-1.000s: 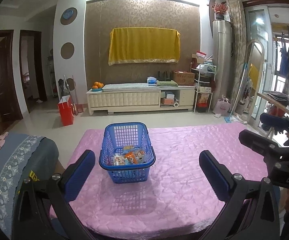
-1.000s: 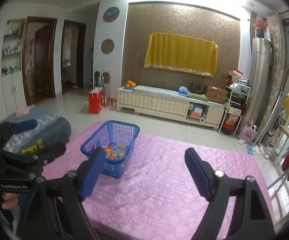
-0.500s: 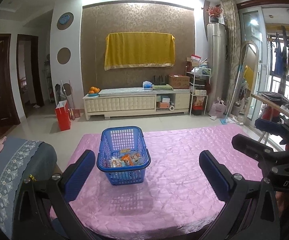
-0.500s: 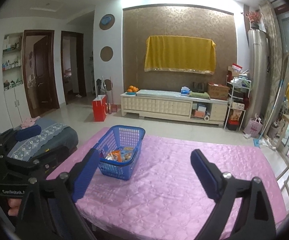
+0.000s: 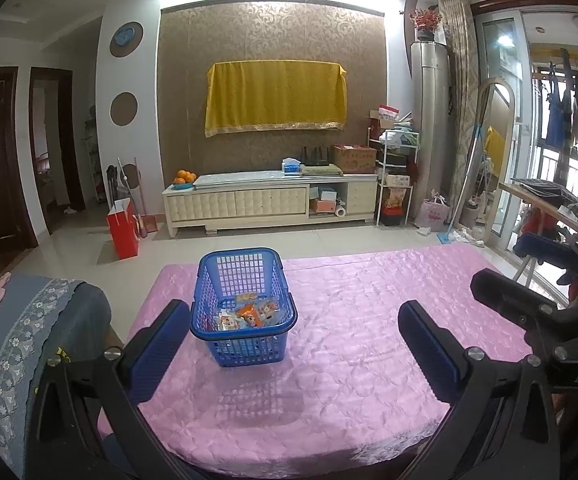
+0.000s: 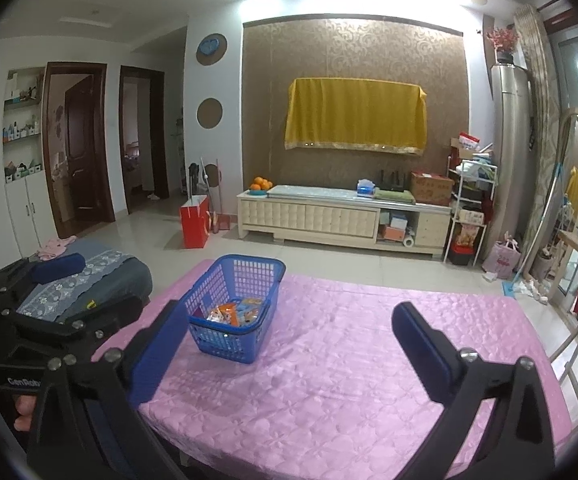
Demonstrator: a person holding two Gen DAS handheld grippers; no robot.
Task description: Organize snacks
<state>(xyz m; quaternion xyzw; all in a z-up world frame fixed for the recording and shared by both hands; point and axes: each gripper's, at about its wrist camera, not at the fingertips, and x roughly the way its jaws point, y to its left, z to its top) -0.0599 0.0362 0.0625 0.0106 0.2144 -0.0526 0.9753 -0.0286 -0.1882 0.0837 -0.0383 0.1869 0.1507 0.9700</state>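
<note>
Okay, blue plastic mesh basket (image 5: 245,308) with the snack packets (image 5: 249,314) sits near the left end of the pink quilted worktop (image 5: 369,360). Both hand-held grippers empty: left hand-held gripper (image 5: 295,350) wide, right hand-held gripper (image 6: 289,350) just opened wide. Come in from above, take one packet, miss the rim.

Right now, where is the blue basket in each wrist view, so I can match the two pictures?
Left wrist: the blue basket stands left of centre on the pink tablecloth, near the left finger.
Right wrist: the blue basket is lower left of centre, just past the left finger.
Shared landmark: the yellow cloth on the far wall.
</note>
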